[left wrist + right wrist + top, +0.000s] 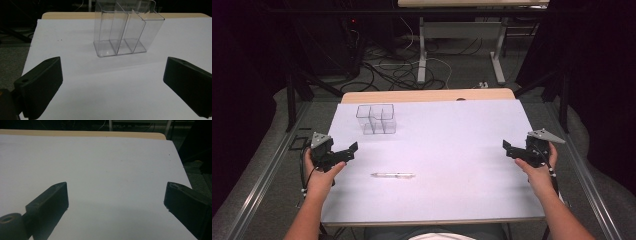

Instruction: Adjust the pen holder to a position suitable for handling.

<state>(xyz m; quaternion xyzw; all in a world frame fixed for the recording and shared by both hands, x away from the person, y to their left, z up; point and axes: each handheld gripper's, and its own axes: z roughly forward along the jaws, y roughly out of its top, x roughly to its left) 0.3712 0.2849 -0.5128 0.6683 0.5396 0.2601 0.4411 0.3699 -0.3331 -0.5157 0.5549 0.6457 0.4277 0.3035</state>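
A clear plastic organizer (376, 119) with several upright compartments stands on the white table sheet (447, 140), toward its far left. A slim clear pen (393, 175) lies flat on the sheet nearer the front, left of centre. My left gripper (347, 151) hovers at the sheet's left edge, open and empty. In the left gripper view its jaws stand wide apart, and the organizer (126, 28) rises ahead between them. My right gripper (511, 149) is held at the right edge, open too, with bare sheet (112, 170) between its jaws.
The wooden tabletop's far edge (427, 95) shows beyond the sheet. Cables and the metal legs of another table (422, 55) stand on the floor behind. Metal rails (267, 165) run along both sides of the table.
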